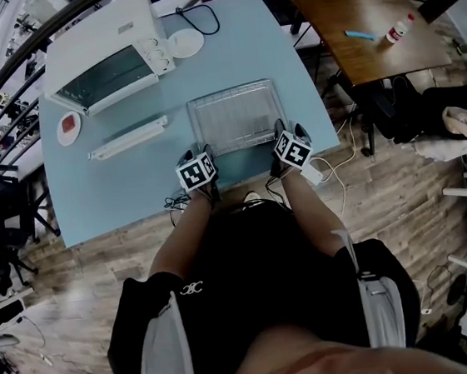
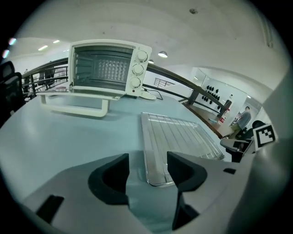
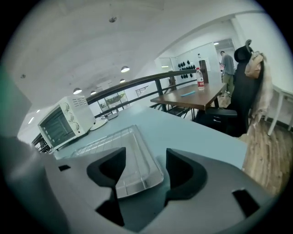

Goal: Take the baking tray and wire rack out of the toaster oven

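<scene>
Baking tray [image 1: 235, 116]: lies flat on the blue table [image 1: 133, 185], out of the toaster oven [image 1: 102, 59] and well apart from it, nearer the person.
Tray contents: the wire rack [image 2: 178, 135] lies inside it, its bars running along the tray's length.
Toaster oven: stands at the table's far left corner. Its door seems folded down, with the white handle [image 1: 127, 139] toward the tray. The cavity looks bare as far as the left gripper view shows.
Left gripper [image 2: 147, 157]: jaws spread wide, nothing pinched. The tray's near left corner shows in the gap, and the pads are off it.
Right gripper [image 3: 145, 153]: jaws spread wide too. The tray's near right corner shows between them, untouched.
Saucer [image 1: 68, 127]: left of the oven door, with a flat red thing on it.
White plate [image 1: 186, 42]: just beside the oven's right side; whether anything lies on it cannot be made out.
Brown table [image 1: 369, 49]: to the right, carrying a red-capped bottle [image 1: 400, 30] and a blue pen [image 1: 360, 35].
Writing: square black-and-white markers on each gripper's cube [image 1: 196, 171]. The bottle's label and the oven's dial marks are too small to read.
</scene>
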